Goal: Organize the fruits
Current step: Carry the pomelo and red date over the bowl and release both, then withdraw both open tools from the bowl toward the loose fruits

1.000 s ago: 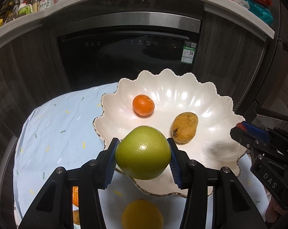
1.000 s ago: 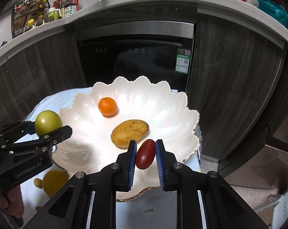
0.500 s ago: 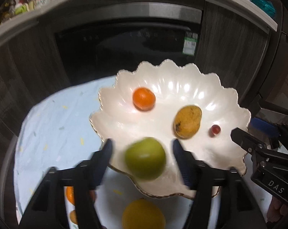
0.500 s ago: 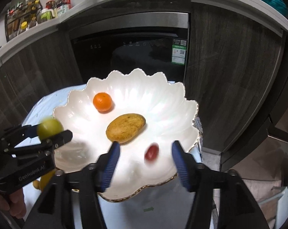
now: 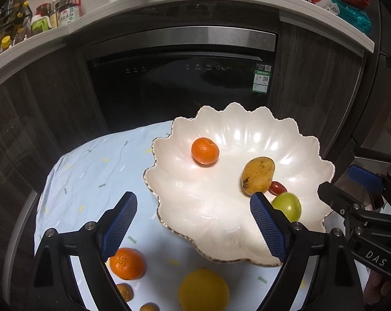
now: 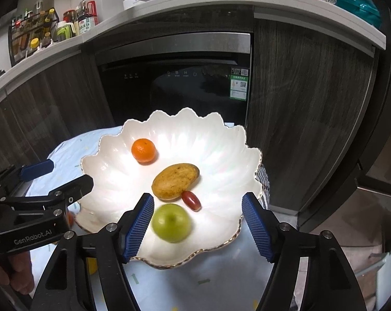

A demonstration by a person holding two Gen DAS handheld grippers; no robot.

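Note:
A white scalloped bowl (image 5: pixel 185 181) (image 6: pixel 221 150) holds a tangerine (image 5: pixel 205 150) (image 6: pixel 143 150), a yellow mango (image 5: pixel 257 173) (image 6: pixel 175 184), a small red fruit (image 5: pixel 278 188) (image 6: pixel 191 200) and a green apple (image 5: pixel 287 206) (image 6: pixel 171 222). My left gripper (image 5: pixel 194 228) is open and empty over the bowl's near left rim. My right gripper (image 6: pixel 198 229) is open and empty above the bowl's near edge, just behind the apple. Each gripper shows in the other's view, the left (image 6: pixel 57 178) and the right (image 5: pixel 348 186).
On the light blue cloth (image 5: pixel 96 165) near me lie another tangerine (image 5: pixel 127 263), a yellow-orange fruit (image 5: pixel 203 290) and two small brownish fruits (image 5: pixel 124 292). A dark oven front (image 5: pixel 179 85) and wooden cabinets stand behind. Bottles line the counter (image 6: pixel 52 28).
Both grippers opened. The left let go of the green apple and the right let go of the small red fruit; both now lie in the bowl. Both grippers drew back.

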